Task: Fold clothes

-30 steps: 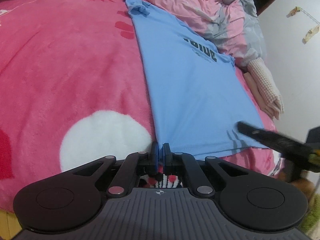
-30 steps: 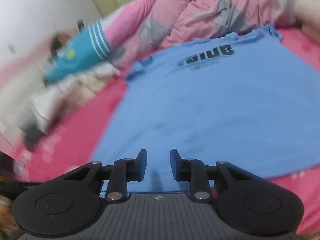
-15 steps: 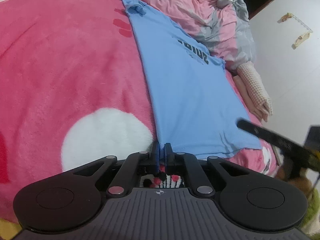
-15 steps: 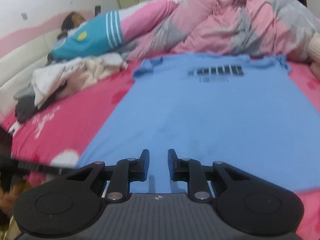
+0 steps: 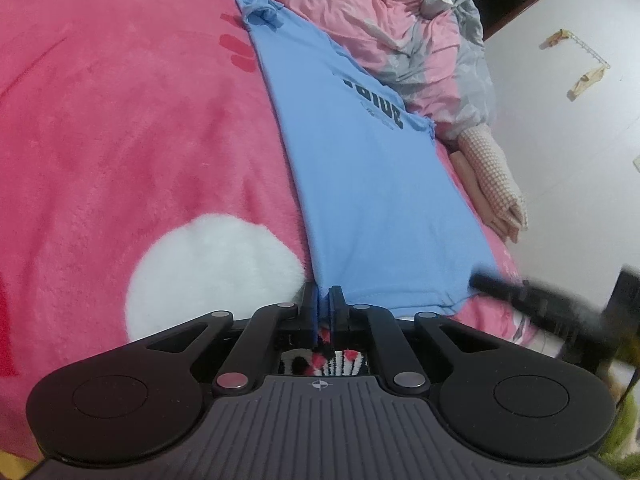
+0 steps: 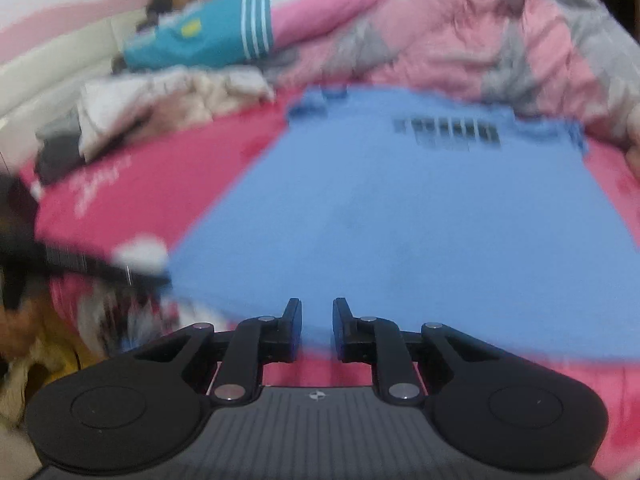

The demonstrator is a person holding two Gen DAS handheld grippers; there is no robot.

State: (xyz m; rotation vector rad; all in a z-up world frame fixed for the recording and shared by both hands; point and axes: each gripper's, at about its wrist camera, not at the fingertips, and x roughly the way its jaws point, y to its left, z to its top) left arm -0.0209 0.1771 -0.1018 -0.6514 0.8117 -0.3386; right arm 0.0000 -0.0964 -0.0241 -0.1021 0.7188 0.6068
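One blue T-shirt point(image 5: 360, 184) flat on pink blanket point(image 5: 120, 120), left gripper point(image 5: 323, 300) pinching its hem, right gripper point(image 6: 317, 316) closing, seemingly over hem.

My left wrist camera sits low at the bed's near edge, looking along my left gripper point(image 5: 324, 300) up the side of the blue T-shirt point(image 5: 372, 184) toward the pink and grey duvet point(image 5: 404, 32). My right wrist camera looks over my right gripper point(image 6: 317, 312) across the same T-shirt point(image 6: 400, 208), blurred. Both views share the shirt, the pink blanket point(image 5: 120, 120) and the duvet.
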